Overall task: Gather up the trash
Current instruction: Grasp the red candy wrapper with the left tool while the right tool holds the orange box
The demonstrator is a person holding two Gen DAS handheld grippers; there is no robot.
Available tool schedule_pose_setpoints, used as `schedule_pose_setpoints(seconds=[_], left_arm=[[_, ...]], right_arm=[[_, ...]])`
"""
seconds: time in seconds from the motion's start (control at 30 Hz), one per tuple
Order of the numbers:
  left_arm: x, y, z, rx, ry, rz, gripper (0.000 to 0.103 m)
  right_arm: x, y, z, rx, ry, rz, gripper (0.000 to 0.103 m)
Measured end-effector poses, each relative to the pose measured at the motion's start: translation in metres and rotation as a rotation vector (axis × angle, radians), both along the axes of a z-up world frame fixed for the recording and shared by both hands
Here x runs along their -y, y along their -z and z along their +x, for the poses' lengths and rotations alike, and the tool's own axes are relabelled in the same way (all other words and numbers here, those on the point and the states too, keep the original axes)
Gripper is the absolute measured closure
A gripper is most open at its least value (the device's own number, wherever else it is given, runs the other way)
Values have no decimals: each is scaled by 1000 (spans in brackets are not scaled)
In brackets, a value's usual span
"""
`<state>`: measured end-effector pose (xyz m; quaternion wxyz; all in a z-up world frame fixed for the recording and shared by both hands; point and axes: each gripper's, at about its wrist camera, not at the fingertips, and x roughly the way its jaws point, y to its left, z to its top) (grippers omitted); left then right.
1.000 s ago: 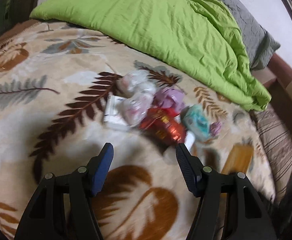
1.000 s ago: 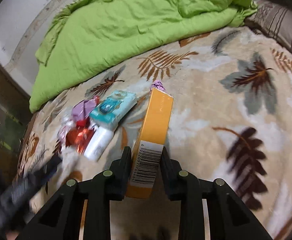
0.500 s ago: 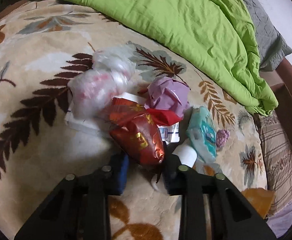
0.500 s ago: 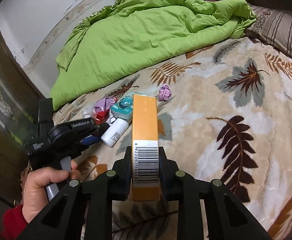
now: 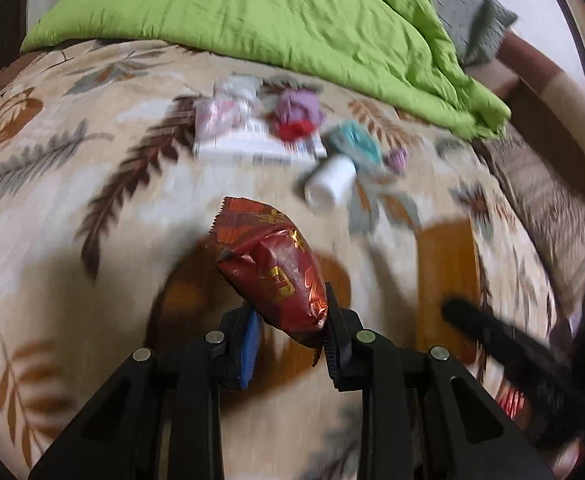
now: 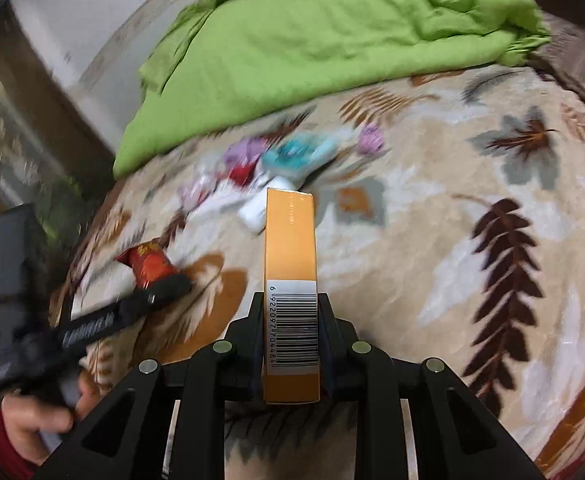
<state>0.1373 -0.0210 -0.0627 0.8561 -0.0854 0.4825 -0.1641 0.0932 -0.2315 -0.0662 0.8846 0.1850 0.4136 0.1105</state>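
Two pieces of trash are picked up, one per gripper; the rest is not yet collected. No bin or bag shows in either view, so where the held pieces go cannot be told.

Left gripper (image 5: pixel 288 332) is clamped on a red wrapper (image 5: pixel 272 276). The jaws pinch its near end; most of the wrapper sticks out past the tips, up and to the far side, off the blanket (image 5: pixel 72 240). In the right wrist view the same wrapper (image 6: pixel 148 264) shows at near left, at the tip of the left gripper (image 6: pixel 172 284), with a hand (image 6: pixel 32 428) on its handle below.

Right gripper (image 6: pixel 290 340) is closed narrow on an orange box (image 6: pixel 290 240). The pads press both long sides at the barcode end; the box runs straight out between the fingers and well past them, pointing at the pile.

Left on the blanket, far of both grippers, blurred:
- white flat box (image 5: pixel 252 148) with a clear bag (image 5: pixel 228 108) on it
- purple wad (image 5: pixel 296 106) touching a red scrap (image 5: pixel 294 130)
- white bottle (image 5: pixel 328 184), nearest to the fingers
- teal pack (image 5: pixel 354 142) just right of it
- small purple ball (image 5: pixel 396 158) at the right end

The pile sits near the edge of a green quilt (image 5: pixel 252 12), apart from it. Both grippers are full, so judged about a quarter done: each load likely has to be dropped off before the pile can be worked.
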Motion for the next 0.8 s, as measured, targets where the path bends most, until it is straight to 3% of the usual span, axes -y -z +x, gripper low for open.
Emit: schedule_pose_setpoints(seconds=[0.13, 0.37, 0.67, 0.8], left_arm=[[4, 14, -17, -18, 12, 35, 76], [8, 19, -7, 1, -15, 45, 75], [-2, 19, 0, -15, -53, -55, 72], [-4, 18, -1, -15, -61, -84, 65]], right_arm=[[-4, 8, 8, -40, -34, 17, 78], [-4, 11, 10, -59, -24, -8, 75], [-6, 10, 8, -53, -15, -31, 75], [-4, 10, 8, -52, -10, -27, 75]])
